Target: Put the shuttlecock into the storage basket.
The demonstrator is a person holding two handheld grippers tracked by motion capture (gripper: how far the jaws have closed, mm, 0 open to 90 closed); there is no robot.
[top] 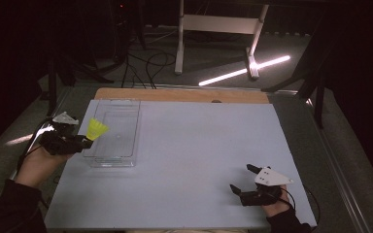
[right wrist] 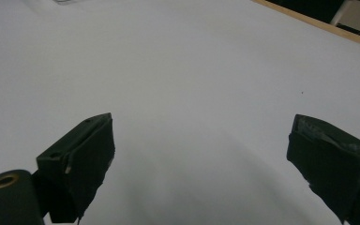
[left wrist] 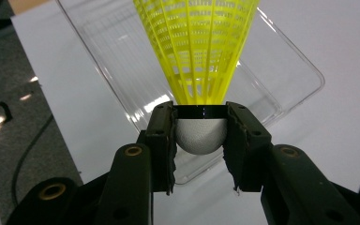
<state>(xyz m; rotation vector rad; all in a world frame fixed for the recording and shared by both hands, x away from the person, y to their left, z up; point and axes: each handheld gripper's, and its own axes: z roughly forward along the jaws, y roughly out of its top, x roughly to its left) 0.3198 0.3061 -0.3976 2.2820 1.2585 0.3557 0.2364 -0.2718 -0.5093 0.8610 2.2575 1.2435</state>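
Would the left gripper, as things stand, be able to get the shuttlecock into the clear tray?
Probably yes: the left gripper holds the shuttlecock at the clear tray's open top, unobstructed.

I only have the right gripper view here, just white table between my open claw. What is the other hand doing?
Observer: The left claw is shut on a yellow shuttlecock, gripping it by its white cork.
Operator: Where is that relative to any container?
Observer: It hangs at the left edge of a clear plastic bin that lies at the table's far left.
Operator: Anything inside the bin?
Observer: Nothing that I can see; the high view shows bare table through its bottom.
Operator: And where is my hand?
Observer: The right claw is near the table's front right corner, well away from the bin.
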